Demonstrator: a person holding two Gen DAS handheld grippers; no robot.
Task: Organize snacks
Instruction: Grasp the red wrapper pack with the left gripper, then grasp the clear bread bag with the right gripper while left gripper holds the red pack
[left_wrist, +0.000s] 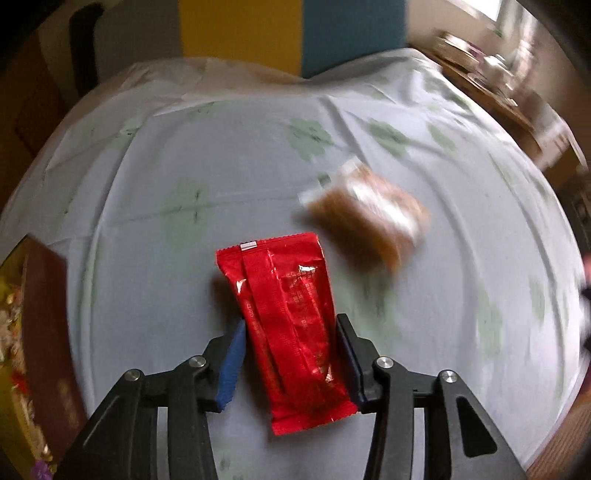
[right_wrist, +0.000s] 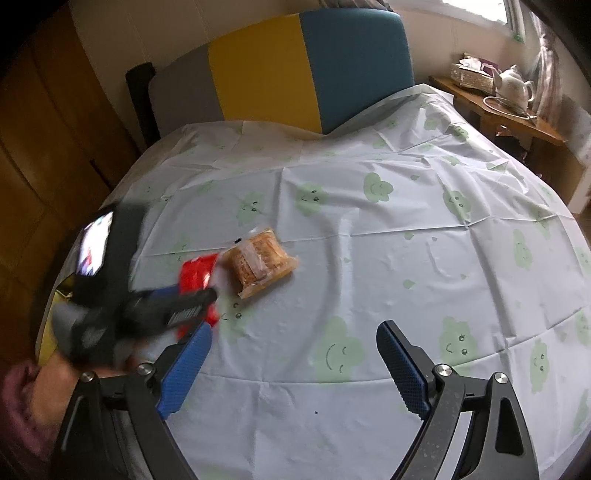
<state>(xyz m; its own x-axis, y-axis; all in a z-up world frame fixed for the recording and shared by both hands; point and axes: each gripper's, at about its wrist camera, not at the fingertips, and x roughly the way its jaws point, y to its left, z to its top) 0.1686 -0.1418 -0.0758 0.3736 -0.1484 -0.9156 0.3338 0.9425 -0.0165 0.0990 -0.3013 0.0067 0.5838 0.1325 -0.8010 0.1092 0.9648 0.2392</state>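
Note:
My left gripper (left_wrist: 291, 328) is shut on a red snack packet (left_wrist: 288, 321), its blue pads pressing both long sides, held above the table. In the right wrist view the left gripper (right_wrist: 192, 295) is blurred at the left with the red packet (right_wrist: 197, 273) in it. A clear bag of brown snacks (left_wrist: 365, 218) lies on the cloth beyond and to the right; it also shows in the right wrist view (right_wrist: 260, 262). My right gripper (right_wrist: 295, 354) is open and empty above the cloth, near the front.
The table has a pale cloth with green cloud prints (right_wrist: 369, 240). A dark red box (left_wrist: 40, 325) sits at the left edge. A yellow and blue chair back (right_wrist: 310, 70) stands behind the table. A side table with a teapot (right_wrist: 515, 86) is at the far right.

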